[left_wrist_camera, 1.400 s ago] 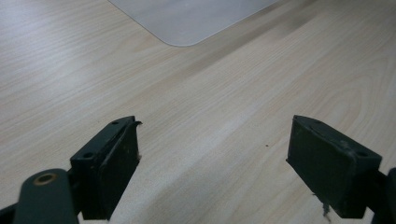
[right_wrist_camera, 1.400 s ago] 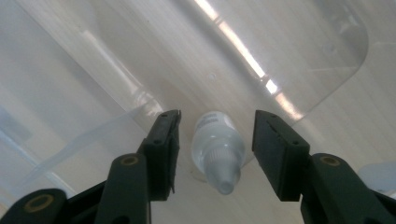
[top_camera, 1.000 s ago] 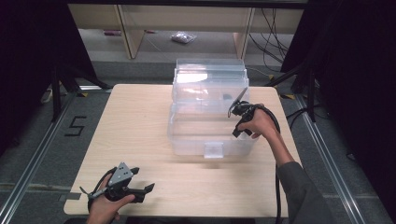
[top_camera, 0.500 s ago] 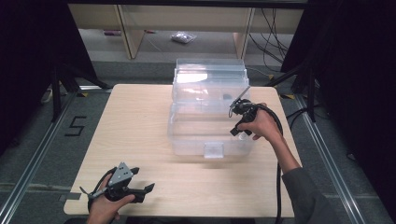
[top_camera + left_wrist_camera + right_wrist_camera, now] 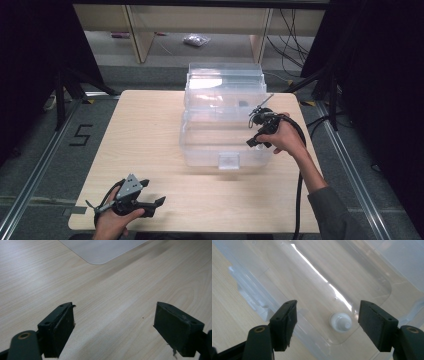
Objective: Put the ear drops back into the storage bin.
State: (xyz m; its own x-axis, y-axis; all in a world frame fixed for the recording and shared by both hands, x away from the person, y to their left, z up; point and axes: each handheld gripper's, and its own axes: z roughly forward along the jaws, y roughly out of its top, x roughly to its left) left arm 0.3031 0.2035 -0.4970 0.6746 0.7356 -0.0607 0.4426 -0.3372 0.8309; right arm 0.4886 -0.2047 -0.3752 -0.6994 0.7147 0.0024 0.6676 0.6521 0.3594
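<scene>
A clear plastic box [image 5: 225, 145] stands mid-table with its lid [image 5: 225, 82] tipped up behind it. My right gripper [image 5: 254, 131] hovers at the box's right side, angled down into it. In the right gripper view its jaws [image 5: 328, 306] have just been opening and stand open with nothing pressed between them. Below them a small white cap-like piece [image 5: 340, 322] lies on the box's clear floor [image 5: 312, 287]. My left gripper [image 5: 150, 202] rests low at the table's front left, open [image 5: 115, 306] over bare wood.
The light wooden table [image 5: 145, 130] has free room left of and in front of the box. In the left gripper view a pale grey, round-cornered surface [image 5: 100, 250] lies ahead. Beyond the table are shelving legs [image 5: 140, 35] and cables [image 5: 295, 30] on the floor.
My right gripper has lifted slightly and drifted rightward at the box's edge, and its jaws have spread. The left gripper and the box have stayed put.
</scene>
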